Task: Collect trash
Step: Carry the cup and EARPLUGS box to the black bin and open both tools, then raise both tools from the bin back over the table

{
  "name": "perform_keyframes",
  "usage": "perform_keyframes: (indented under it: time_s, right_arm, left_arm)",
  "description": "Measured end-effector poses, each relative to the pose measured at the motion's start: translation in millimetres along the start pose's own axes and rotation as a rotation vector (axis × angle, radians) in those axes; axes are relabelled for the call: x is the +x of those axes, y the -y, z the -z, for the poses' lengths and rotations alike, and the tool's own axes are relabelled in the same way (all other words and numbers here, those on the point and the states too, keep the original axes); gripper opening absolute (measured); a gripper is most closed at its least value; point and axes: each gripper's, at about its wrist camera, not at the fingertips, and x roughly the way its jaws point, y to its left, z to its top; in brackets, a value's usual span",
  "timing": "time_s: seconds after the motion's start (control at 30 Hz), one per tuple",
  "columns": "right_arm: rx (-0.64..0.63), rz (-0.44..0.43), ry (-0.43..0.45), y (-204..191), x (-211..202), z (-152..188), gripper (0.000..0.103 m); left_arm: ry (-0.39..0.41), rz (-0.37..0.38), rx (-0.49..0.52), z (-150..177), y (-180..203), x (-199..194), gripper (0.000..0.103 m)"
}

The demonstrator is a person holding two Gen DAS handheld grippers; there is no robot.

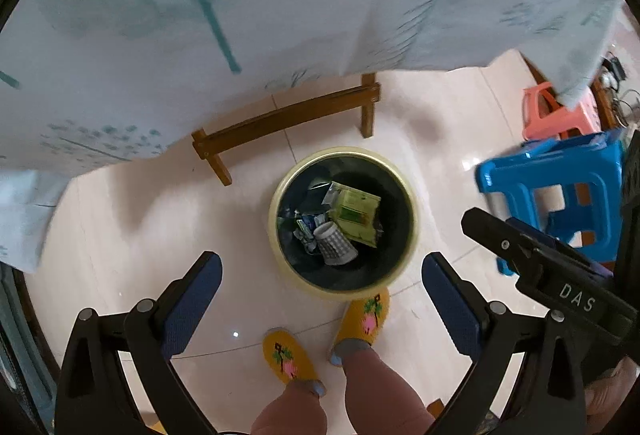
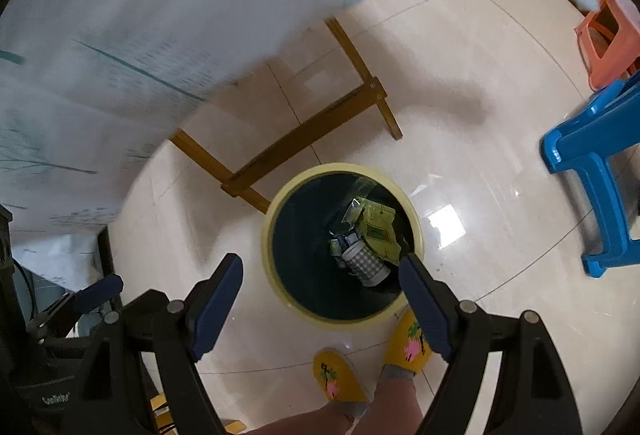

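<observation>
A round bin with a pale yellow rim (image 1: pixel 286 267) and a dark liner stands on the floor below both grippers; it also shows in the right wrist view (image 2: pixel 276 275). Inside lie a green wrapper (image 1: pixel 354 213), a checked paper cup (image 1: pixel 335 245) and small crumpled wrappers (image 1: pixel 306 231). The right wrist view shows the wrapper (image 2: pixel 378 231) and cup (image 2: pixel 366 261) too. My left gripper (image 1: pixel 322 295) is open and empty above the bin's near rim. My right gripper (image 2: pixel 320 295) is open and empty above the bin. The right gripper's body (image 1: pixel 540 263) shows at the right of the left view.
A table draped in a white leaf-print cloth (image 1: pixel 200 15) overhangs the far side, with a wooden leg frame (image 1: pixel 288 115) just behind the bin. A blue stool (image 1: pixel 552 187) and an orange stool (image 1: pixel 556 111) stand at right. The person's feet in yellow slippers (image 1: pixel 360 319) touch the bin's near side.
</observation>
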Motion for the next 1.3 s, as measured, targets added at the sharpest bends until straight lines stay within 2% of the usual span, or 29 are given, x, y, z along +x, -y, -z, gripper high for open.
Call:
perform_keyframes:
  time_s: [0.17, 0.43, 0.63, 0.93, 1.3]
  right_arm:
    - [-0.011, 0.001, 0.043, -15, -53, 0, 0.081]
    - [-0.044, -0.019, 0.124, -40, -140, -4, 0.081]
    - [-0.082, -0.054, 0.192, -60, -191, -10, 0.081]
    - [-0.185, -0.057, 0.285, -93, -252, -32, 0.081]
    - [-0.306, -0.102, 0.315, -117, -279, -75, 0.081]
  left_arm:
    - [0.026, 0.017, 0.038, -5, 6, -57, 0.099]
    - [0.123, 0.037, 0.077, -28, 15, -151, 0.099]
    - [0.184, 0.062, 0.080, -45, 15, -203, 0.099]
    - [0.283, 0.094, 0.061, -66, 21, -257, 0.099]
    - [0.413, 0.060, -0.015, -97, 19, -303, 0.099]
